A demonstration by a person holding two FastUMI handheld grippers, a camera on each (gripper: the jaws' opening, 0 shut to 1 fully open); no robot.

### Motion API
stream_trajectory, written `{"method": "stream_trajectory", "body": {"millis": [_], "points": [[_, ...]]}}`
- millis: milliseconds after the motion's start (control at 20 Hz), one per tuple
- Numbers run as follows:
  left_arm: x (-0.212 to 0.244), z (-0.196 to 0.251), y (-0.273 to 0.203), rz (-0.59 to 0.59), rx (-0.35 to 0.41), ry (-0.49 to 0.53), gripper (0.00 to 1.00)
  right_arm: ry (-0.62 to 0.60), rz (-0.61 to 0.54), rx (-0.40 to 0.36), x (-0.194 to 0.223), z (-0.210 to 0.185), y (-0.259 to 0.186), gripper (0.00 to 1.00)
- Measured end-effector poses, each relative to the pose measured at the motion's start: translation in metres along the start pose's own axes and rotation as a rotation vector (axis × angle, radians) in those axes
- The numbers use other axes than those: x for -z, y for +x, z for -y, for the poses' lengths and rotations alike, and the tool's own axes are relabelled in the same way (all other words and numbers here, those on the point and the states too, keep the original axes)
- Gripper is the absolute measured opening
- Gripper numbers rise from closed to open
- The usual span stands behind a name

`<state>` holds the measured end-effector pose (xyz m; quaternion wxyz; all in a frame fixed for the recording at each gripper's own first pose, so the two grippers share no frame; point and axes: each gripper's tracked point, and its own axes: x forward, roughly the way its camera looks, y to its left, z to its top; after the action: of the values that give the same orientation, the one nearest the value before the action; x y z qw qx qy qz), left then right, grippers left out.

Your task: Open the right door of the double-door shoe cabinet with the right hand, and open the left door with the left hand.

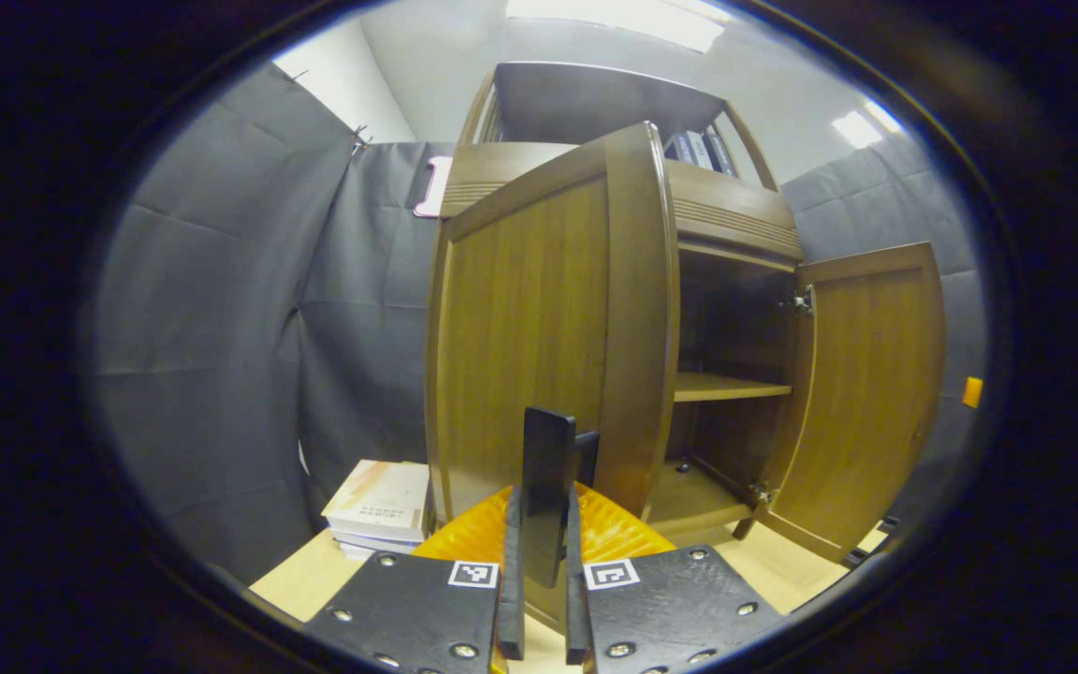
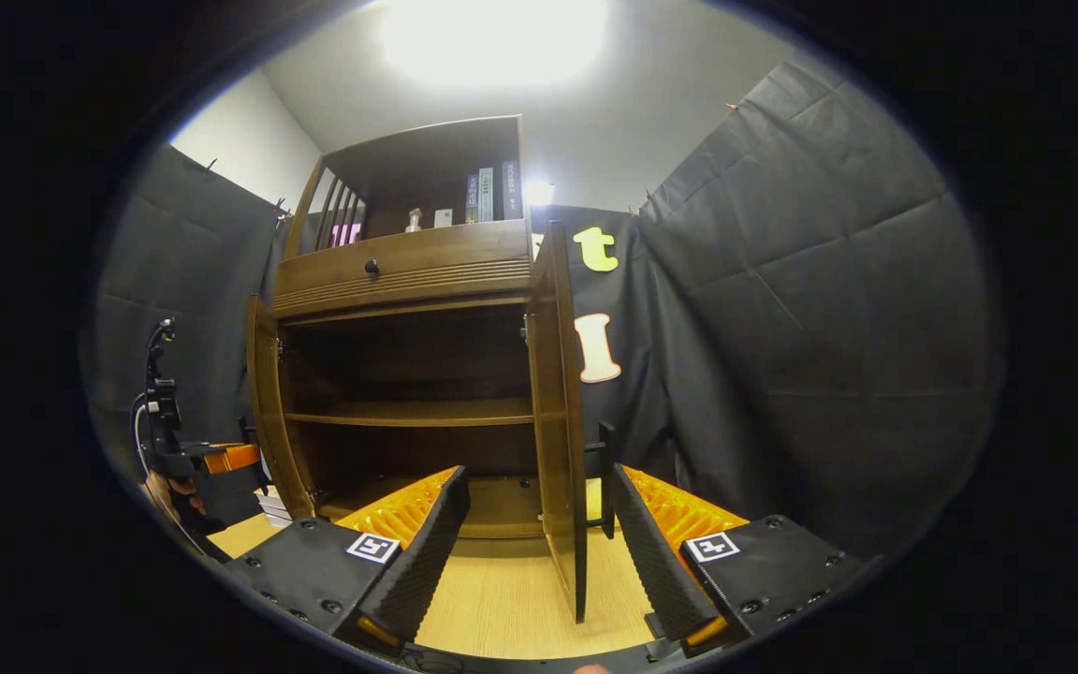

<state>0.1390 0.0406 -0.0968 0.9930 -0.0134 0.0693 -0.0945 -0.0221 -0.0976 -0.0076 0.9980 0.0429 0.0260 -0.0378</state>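
The double-door shoe cabinet [image 2: 408,374] stands ahead of both grippers on a pale wooden floor [image 2: 502,599], its compartment exposed. Both doors are swung outward, so the task appears close to complete.

The left door [image 1: 539,346] is the largest surface in the left gripper view, rising directly ahead of the left gripper [image 1: 544,552]. Its dark handle [image 1: 546,487] stands upright between that gripper's fingers, which are clenched on it from both sides; the grip presumably serves to draw the door about its hinges.

The right door [image 2: 560,412] appears edge-on in the right gripper view, lying between the spread fingers of the right gripper [image 2: 539,534]. Its handle [image 2: 606,477] is on the door's far face, just beside the right-hand finger. The fingers stand well apart and neither clearly presses on the door, so this gripper reads as released, judged to have let go once the door was wide.

Inside the compartment, a single shelf [image 2: 408,414] spans the width; the shelf and the cabinet floor below it carry nothing discernible. Above sits a drawer [image 2: 399,267] with a small round knob [image 2: 371,267]. The open top section holds upright books [image 2: 488,195] and a few small items too small to identify.

A stack of books [image 1: 380,510] rests on the floor to the left of the left gripper, near the cabinet's side.
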Motion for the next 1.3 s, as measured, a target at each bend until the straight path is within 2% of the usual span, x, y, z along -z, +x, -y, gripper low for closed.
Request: {"method": "stream_trajectory", "body": {"millis": [100, 200, 250, 350, 450, 500, 700, 850, 900, 1200, 1300], "points": [[0.0, -0.009, -0.004, 0.001, -0.004, 0.003, 0.18, -0.001, 0.005, -0.015, -0.001, -0.008, 0.005, 0.92], [0.0, -0.014, -0.009, -0.003, -0.004, 0.015, 0.19, 0.001, 0.001, -0.031, 0.0, -0.017, 0.011, 0.95], [-0.001, -0.018, -0.012, -0.005, -0.006, 0.015, 0.19, 0.004, -0.002, -0.039, 0.001, -0.022, 0.012, 0.92], [0.0, -0.028, -0.017, 0.0, -0.014, 0.008, 0.2, 0.014, -0.002, -0.059, 0.001, -0.033, 0.014, 0.95], [0.0, -0.04, -0.022, -0.004, -0.028, 0.006, 0.2, 0.014, -0.002, -0.078, 0.001, -0.044, 0.019, 0.92], [0.002, -0.046, -0.023, -0.008, -0.036, 0.006, 0.17, 0.01, -0.003, -0.085, 0.001, -0.049, 0.022, 0.92], [0.005, -0.067, -0.032, -0.019, -0.062, 0.015, 0.17, 0.017, -0.005, -0.118, 0.002, -0.069, 0.028, 0.92], [0.003, -0.085, -0.036, -0.014, -0.076, 0.027, 0.17, 0.02, -0.005, -0.136, 0.003, -0.084, 0.031, 0.92], [0.003, -0.09, -0.037, -0.013, -0.078, 0.023, 0.17, 0.018, -0.007, -0.142, 0.003, -0.089, 0.032, 0.95], [0.002, -0.127, -0.046, -0.005, -0.107, 0.009, 0.17, 0.01, -0.009, -0.171, 0.005, -0.119, 0.036, 0.95], [0.003, -0.14, -0.046, -0.004, -0.12, 0.009, 0.19, 0.007, -0.009, -0.179, 0.005, -0.129, 0.037, 0.92]]}}
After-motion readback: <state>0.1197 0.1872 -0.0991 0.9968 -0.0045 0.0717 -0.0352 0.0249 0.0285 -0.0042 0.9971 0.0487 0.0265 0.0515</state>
